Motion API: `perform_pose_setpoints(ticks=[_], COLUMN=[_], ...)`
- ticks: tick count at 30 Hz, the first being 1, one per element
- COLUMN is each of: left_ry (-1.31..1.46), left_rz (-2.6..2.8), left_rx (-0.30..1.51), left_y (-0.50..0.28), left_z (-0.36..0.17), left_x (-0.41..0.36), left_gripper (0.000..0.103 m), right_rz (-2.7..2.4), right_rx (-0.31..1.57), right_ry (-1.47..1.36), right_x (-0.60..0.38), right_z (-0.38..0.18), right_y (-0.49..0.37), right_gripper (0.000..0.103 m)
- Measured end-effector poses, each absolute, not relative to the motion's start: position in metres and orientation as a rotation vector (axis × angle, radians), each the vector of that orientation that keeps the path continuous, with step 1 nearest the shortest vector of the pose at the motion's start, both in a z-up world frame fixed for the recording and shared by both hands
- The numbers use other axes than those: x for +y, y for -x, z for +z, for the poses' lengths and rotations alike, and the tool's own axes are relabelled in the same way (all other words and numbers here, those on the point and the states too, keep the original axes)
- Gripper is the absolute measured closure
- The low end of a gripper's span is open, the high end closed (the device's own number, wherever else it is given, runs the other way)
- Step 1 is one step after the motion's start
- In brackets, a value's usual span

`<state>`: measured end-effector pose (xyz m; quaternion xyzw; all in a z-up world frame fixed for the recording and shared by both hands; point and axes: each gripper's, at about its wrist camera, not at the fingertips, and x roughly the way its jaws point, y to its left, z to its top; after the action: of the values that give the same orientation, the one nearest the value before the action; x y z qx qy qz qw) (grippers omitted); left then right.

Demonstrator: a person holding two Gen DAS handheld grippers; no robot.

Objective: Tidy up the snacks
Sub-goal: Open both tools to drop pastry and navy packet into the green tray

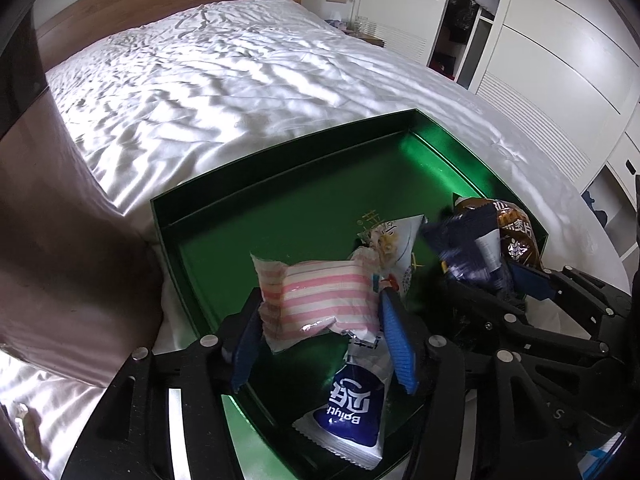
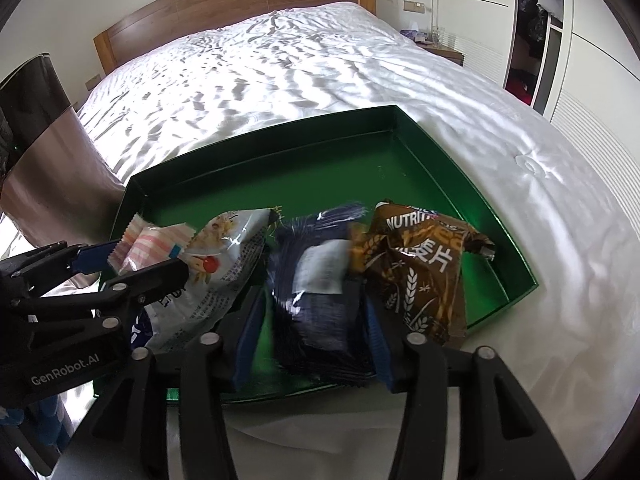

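Note:
A green tray lies on the white bed; it also shows in the right wrist view. My left gripper is shut on a pink-and-white striped snack pack and holds it above the tray's near part. A blue-and-white packet and a silver-white packet lie in the tray. My right gripper is shut on a dark navy packet above the tray's near edge. A brown cereal packet lies in the tray to its right. The striped pack and the silver-white packet show at left.
The bed spreads beyond the tray, with a wooden headboard at the back. White wardrobes stand to the right. A brown curtain or panel is close on the left. A nightstand sits far right of the bed.

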<state>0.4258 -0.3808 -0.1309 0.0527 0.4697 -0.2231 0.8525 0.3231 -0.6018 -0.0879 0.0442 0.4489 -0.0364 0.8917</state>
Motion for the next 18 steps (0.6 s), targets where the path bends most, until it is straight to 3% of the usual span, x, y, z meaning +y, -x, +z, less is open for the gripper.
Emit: perform_pose_setpoints(ticks=[3,18], left_ry=[-0.111,-0.111], left_rz=[-0.46,-0.44], left_rx=[0.99,0.959], left_y=[-0.425,-0.413], left_z=[-0.13,-0.096], left_x=[-0.378,-0.369], left_gripper=[0.047,0.038], right_rz=[-0.075,-0.081], right_rx=[0.924,0.879], right_ry=[-0.095,-0.071], right_x=[-0.602,-0.596], right_z=[-0.085,-0.043], right_y=[-0.322,-0.304], right_gripper=[0.081,0.08])
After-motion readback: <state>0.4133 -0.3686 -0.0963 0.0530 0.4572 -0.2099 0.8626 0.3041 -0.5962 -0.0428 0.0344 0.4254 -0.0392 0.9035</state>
